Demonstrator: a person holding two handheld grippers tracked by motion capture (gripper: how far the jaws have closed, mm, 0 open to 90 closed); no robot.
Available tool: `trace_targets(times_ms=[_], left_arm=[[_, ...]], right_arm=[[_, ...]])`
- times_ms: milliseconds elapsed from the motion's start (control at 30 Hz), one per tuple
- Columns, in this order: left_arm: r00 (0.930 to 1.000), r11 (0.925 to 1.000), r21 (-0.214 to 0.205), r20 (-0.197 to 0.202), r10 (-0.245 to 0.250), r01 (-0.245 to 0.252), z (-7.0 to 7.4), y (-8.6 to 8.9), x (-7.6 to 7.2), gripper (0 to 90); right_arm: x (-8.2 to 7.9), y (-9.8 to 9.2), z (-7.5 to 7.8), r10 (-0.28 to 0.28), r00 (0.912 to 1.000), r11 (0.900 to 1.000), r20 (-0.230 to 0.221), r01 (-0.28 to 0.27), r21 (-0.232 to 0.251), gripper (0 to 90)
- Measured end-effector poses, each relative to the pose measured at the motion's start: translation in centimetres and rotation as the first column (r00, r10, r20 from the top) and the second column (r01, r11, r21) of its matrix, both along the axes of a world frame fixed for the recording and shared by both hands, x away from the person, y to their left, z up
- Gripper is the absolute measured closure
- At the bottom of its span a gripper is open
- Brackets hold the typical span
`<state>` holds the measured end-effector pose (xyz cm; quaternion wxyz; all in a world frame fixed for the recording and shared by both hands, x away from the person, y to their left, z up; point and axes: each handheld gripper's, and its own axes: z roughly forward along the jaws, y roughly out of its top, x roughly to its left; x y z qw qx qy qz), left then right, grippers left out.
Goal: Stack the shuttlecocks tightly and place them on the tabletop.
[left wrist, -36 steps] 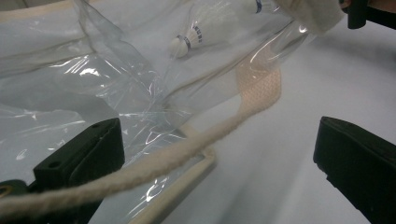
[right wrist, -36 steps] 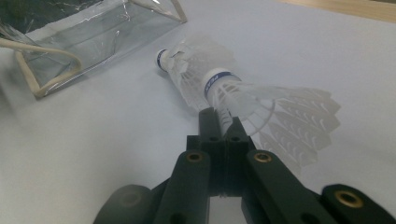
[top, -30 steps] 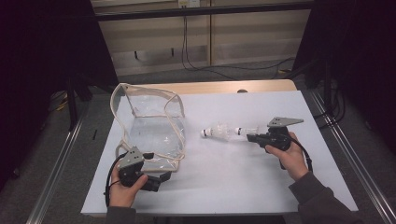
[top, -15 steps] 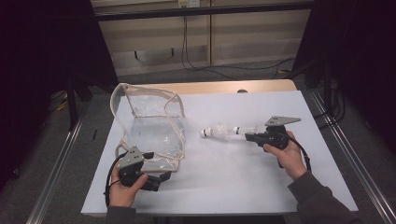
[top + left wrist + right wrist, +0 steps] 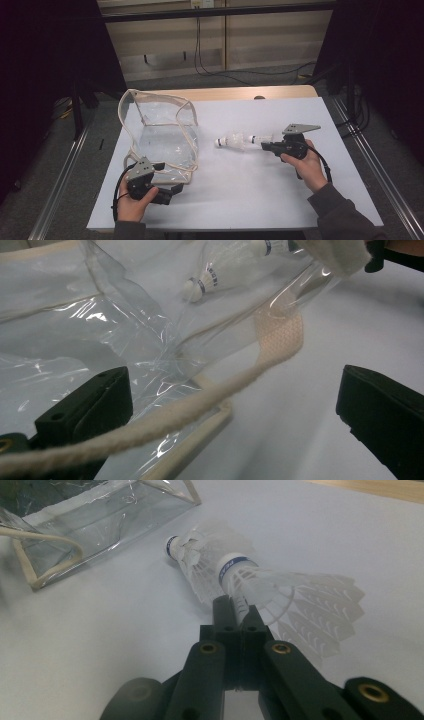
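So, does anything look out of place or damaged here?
Nothing looks damaged. The clear plastic bag with cream cord trim sits slumped, and two white feather shuttlecocks lie on their sides, one pinched by the right tongs.

I saw a bench [image 5: 240, 185] with a pale sheet over its top and a strip of bare wood along the far edge. A clear plastic bag [image 5: 165, 137] with cream cord trim lay toward the left edge. Two white shuttlecocks [image 5: 240, 141] lay near the middle, somewhat toward the right edge.
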<state>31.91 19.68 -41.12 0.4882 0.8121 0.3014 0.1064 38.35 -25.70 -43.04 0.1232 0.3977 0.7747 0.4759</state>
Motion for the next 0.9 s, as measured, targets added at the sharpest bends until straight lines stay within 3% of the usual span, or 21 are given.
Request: trace_targets(times_ms=[900], left_arm=[[1.0,1.0,0.001,0.0,0.002,-0.002,-0.01,-0.03,0.06,1.3]], right_arm=[[0.6,0.75,-0.15,0.012,0.9999,0.9999,-0.002,-0.012,-0.002,89.9]])
